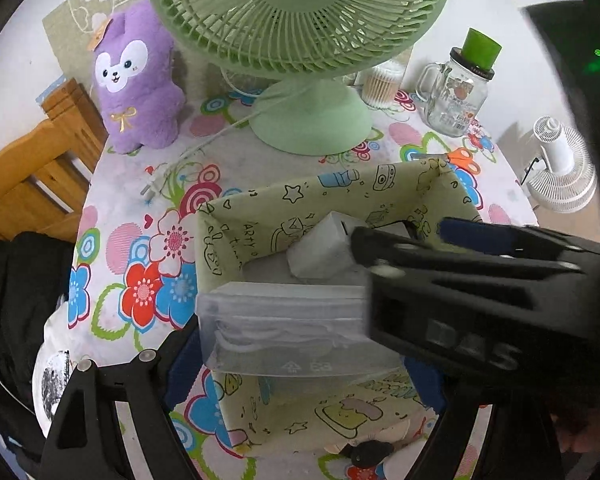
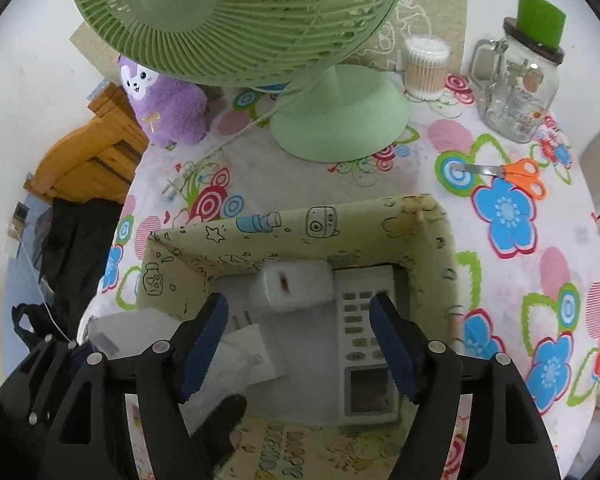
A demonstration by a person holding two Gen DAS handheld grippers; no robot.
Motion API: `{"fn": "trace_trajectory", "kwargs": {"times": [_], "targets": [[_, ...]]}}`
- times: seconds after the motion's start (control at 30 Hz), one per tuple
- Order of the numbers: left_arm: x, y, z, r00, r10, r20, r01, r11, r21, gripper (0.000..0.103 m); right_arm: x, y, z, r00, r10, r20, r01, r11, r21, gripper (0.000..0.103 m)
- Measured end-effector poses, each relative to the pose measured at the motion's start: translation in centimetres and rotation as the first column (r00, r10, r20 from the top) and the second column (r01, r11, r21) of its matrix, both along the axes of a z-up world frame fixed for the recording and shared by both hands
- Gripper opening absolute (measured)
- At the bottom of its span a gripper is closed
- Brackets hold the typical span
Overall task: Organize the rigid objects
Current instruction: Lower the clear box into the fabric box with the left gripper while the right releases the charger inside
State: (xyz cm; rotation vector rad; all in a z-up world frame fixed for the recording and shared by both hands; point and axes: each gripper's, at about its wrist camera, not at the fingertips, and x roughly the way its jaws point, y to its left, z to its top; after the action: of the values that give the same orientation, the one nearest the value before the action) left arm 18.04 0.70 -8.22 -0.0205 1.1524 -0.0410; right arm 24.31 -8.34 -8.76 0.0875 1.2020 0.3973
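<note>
Over the near wall of the storage box (image 1: 332, 196) we hold the left gripper (image 1: 300, 344) pinched on a clear plastic case (image 1: 288, 320), its blue pads pressing the two short ends. The case hangs level above the box's near end, long axis running from nine to three o'clock in the left wrist view, with the moulded recycling mark on the face toward us; what looks like a coiled white cable lies inside, though blur makes that uncertain.

The right gripper (image 2: 300, 344) hovers inside the box with its fingers spread and nothing between them — it reaches in from three o'clock in the left view, crossing just in front of the case's right end.

Below it lie a white charger block (image 2: 296, 286) at the far wall, tilted, a white plug adapter (image 2: 248, 344) at eight o'clock from it, and a remote control (image 2: 366, 340) along the right wall, long axis twelve to six, its dark window nearest us.

The risks, as we judge them:
- The two tools are crowded — a careless lowering could knock the case against the right gripper's fingers and twist it out of the pinch.
- The floor is nearly full, so the case may land tilted on the adapter or charger rather than flat.
- Pushing down on the soft fabric wall could tip the box toward the green fan (image 2: 236, 20) at twelve o'clock.
</note>
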Motion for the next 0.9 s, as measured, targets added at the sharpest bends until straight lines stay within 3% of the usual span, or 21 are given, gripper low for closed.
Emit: {"fn": "trace_trajectory", "kwargs": {"times": [0.43,0.63,0.77,0.9], "targets": [[1.3,-0.8,-1.5,1.0,0.003,-0.021,-0.003,1.0,-0.009,0.088,-2.7,-3.6,2.1,0.996,-0.056,0.069,0.058,0.998,-0.029,0.076],[1.8,-1.3,-1.9,1.0,-0.014,-0.018,0.014,1.0,0.017,0.09,-3.2,-4.8,1.3,0.995,-0.089,0.04,0.091,0.995,-0.041,0.076],[1.4,-1.8,-1.7,1.0,-0.025,-0.012,0.026,0.999,0.047,0.1,-3.8,-5.2,0.6,0.995,-0.1,0.016,0.101,0.994,-0.044,0.076],[0.9,-1.6,-1.3,0.999,-0.031,-0.011,0.031,0.998,0.046,0.1,-4.2,-5.3,0.6,0.994,-0.106,0.009,0.107,0.993,-0.041,0.076]]}}
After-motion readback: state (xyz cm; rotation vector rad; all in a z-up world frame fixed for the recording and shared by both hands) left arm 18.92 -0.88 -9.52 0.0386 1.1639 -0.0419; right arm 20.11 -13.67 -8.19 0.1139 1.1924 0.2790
